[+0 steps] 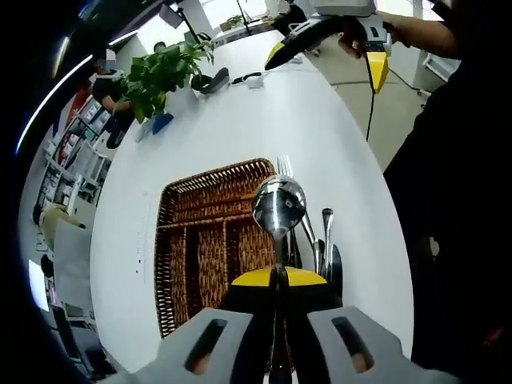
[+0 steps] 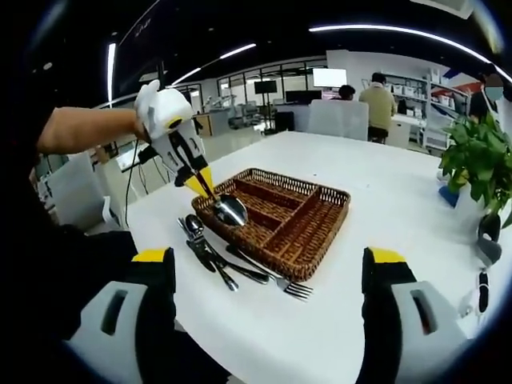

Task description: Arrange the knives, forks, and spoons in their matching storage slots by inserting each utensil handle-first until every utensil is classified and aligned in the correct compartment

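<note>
My left gripper point(image 1: 278, 282) is shut on a steel spoon point(image 1: 278, 206) by its handle, bowl pointing away, held above the wicker tray point(image 1: 200, 240). From the right gripper view the left gripper point(image 2: 202, 181) hovers over the near corner of the wicker tray point(image 2: 324, 216), with the spoon point(image 2: 230, 210) tilted down over a compartment. Several utensils point(image 2: 212, 252), a fork point(image 2: 272, 278) among them, lie on the white table point(image 2: 384, 184) beside the tray. The same utensils point(image 1: 324, 240) lie right of the tray in the left gripper view. My right gripper point(image 2: 268, 276) is open, holding nothing, well short of the tray.
A potted plant point(image 1: 164, 76) and small gadgets point(image 1: 212, 80) stand at the far end of the white table point(image 1: 264, 128). The plant point(image 2: 480, 156) is at the right of the right gripper view. People sit at desks behind. The right gripper point(image 1: 336, 36) shows at the top.
</note>
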`<action>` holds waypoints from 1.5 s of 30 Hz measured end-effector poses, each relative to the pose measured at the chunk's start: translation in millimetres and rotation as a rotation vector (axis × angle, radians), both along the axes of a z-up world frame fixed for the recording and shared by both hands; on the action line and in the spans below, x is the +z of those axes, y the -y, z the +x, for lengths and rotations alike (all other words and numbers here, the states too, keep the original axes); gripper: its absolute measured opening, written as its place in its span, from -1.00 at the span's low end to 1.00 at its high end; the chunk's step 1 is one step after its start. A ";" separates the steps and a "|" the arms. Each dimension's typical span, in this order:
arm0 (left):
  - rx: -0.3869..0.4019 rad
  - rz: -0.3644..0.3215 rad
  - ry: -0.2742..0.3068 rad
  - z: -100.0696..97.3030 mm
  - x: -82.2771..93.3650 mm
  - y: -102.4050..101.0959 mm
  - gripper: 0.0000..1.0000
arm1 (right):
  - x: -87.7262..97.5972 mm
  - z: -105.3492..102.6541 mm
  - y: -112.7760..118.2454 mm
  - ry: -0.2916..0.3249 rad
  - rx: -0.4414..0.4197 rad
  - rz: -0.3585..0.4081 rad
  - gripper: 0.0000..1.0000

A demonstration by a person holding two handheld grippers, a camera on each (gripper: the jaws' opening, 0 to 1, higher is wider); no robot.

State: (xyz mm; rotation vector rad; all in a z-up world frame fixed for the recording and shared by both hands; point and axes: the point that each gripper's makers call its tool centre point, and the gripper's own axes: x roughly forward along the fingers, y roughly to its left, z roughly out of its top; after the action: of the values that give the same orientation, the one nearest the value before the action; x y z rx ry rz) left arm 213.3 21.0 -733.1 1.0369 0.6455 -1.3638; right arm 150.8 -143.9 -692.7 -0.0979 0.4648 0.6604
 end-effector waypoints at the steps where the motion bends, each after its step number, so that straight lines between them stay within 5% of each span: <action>1: 0.001 0.004 -0.001 1.2 -0.7 -0.5 -0.99 | 0.7 0.5 0.2 0.001 -0.001 0.003 1.00; 16: -0.003 0.002 0.003 13.5 -1.8 -0.7 -0.99 | 2.7 -0.1 -7.8 -0.023 0.009 0.059 1.00; 35: 0.016 0.005 0.049 65.4 2.7 -6.0 -0.98 | -8.7 5.1 4.0 -0.051 -0.021 0.069 1.00; 45: 0.022 -0.013 0.084 102.3 20.5 -4.4 -0.98 | -21.7 9.8 9.1 -0.081 -0.032 0.063 1.00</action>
State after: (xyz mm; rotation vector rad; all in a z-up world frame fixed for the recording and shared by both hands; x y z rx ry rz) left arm 315.6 25.4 -712.6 1.0679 0.5832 -1.2971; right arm 160.6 -153.0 -714.4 -0.0038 0.5223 0.6492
